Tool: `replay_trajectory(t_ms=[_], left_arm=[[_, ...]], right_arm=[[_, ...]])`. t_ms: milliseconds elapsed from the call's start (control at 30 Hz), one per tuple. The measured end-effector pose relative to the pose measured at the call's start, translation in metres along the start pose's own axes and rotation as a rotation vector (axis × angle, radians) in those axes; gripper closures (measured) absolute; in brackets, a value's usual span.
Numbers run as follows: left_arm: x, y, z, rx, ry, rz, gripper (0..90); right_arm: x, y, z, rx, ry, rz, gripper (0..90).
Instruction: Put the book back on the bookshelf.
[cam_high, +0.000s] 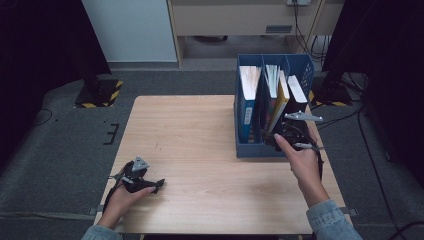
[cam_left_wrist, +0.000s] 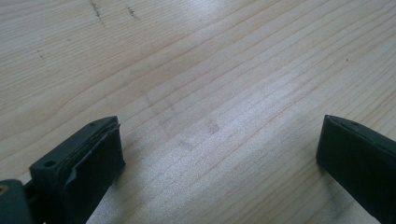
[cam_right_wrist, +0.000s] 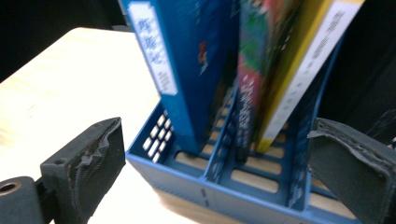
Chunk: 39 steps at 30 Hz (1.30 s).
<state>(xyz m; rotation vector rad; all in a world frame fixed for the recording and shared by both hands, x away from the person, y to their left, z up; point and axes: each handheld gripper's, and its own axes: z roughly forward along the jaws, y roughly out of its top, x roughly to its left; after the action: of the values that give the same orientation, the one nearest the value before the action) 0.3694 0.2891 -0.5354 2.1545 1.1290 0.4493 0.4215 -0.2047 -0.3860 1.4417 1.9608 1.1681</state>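
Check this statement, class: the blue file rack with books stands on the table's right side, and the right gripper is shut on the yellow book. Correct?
Not quite. The right gripper is open, as the right gripper view shows: its jaws stand wide apart before the blue file rack, touching no book. The rest holds.

Grippers: two, left gripper (cam_high: 159, 184), right gripper (cam_high: 272, 140)
Blue file racks (cam_high: 250, 149): one
Books in the rack: four
Tables (cam_high: 190, 130): one

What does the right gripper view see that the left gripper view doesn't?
Right gripper view: the blue file rack with a blue book, a colourful book and a yellow book standing in it, ahead of the right gripper. Left gripper view: bare wood with faint marks beyond the left gripper. Both: the wooden table and wide open black jaws.
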Motion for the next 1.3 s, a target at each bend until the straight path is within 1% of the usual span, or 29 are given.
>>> replay_trajectory(t_ms=[33, 100, 233, 400, 433, 567, 600, 700, 733, 800, 867, 900, 1000, 1033, 1067, 1167, 1200, 1233, 1300], left_arm=[[0.0, 0.0, 0.0, 0.0, 0.0, 0.0, 0.0], [0.0, 0.0, 0.0, 0.001, 0.0, 0.0, 0.0], [0.0, 0.0, 0.0, 0.002, 0.0, 0.002, 0.0], [-0.001, 0.0, 0.0, 0.001, 0.002, 0.001, 0.0], [-0.001, 0.0, 0.001, -0.001, 0.002, -0.001, 0.0], [-0.002, 0.0, 0.001, -0.004, 0.003, -0.002, 0.0], [-0.002, 0.001, 0.001, -0.004, 0.003, -0.002, 0.0], [-0.003, 0.001, 0.001, -0.005, 0.003, -0.002, 0.0], [-0.003, 0.001, 0.001, -0.002, 0.003, -0.002, 0.0], [-0.004, 0.001, 0.002, -0.004, 0.003, -0.001, 0.0], [-0.004, 0.001, 0.002, -0.005, 0.002, -0.001, 0.0], [-0.005, 0.001, 0.002, -0.004, 0.002, -0.001, 0.0], [-0.006, 0.001, 0.002, -0.002, 0.002, 0.001, 0.0], [-0.006, 0.002, 0.002, -0.003, 0.002, 0.0, 0.0], [-0.007, 0.002, 0.002, -0.003, 0.001, 0.001, 0.0], [-0.008, 0.003, 0.003, -0.003, -0.001, 0.003, 0.0], [-0.008, 0.003, 0.003, -0.003, -0.001, 0.003, 0.0], [-0.009, 0.003, 0.003, -0.003, -0.001, 0.004, 0.0], [-0.01, 0.003, 0.004, -0.005, -0.002, 0.003, 0.0]], right_arm=[[0.002, -0.003, 0.0, 0.003, 0.009, -0.002, 4.8], [0.004, -0.008, -0.001, 0.008, 0.012, 0.0, 4.8], [0.011, -0.019, -0.002, 0.011, 0.032, -0.005, 4.7], [0.019, -0.037, 0.002, 0.027, 0.044, -0.035, 4.6], [0.021, -0.041, 0.003, 0.033, 0.042, -0.048, 4.6], [0.027, -0.055, 0.007, 0.045, 0.053, -0.051, 4.9], [0.029, -0.057, 0.008, 0.048, 0.056, -0.052, 5.1], [0.035, -0.064, 0.009, 0.057, 0.089, -0.041, 4.7], [0.037, -0.067, 0.01, 0.063, 0.094, -0.039, 4.8], [0.041, -0.071, 0.012, 0.067, 0.106, -0.05, 4.9], [0.045, -0.076, 0.014, 0.076, 0.115, -0.052, 4.9], [0.047, -0.079, 0.017, 0.081, 0.117, -0.059, 5.0], [0.051, -0.084, 0.021, 0.097, 0.124, -0.058, 5.1], [0.053, -0.087, 0.024, 0.101, 0.122, -0.073, 5.1], [0.053, -0.087, 0.024, 0.101, 0.122, -0.073, 5.1], [0.061, -0.092, 0.031, 0.115, 0.118, -0.094, 5.2], [0.061, -0.092, 0.031, 0.115, 0.118, -0.094, 5.2], [0.065, -0.095, 0.034, 0.123, 0.124, -0.098, 5.2], [0.069, -0.097, 0.037, 0.129, 0.124, -0.114, 5.2]])
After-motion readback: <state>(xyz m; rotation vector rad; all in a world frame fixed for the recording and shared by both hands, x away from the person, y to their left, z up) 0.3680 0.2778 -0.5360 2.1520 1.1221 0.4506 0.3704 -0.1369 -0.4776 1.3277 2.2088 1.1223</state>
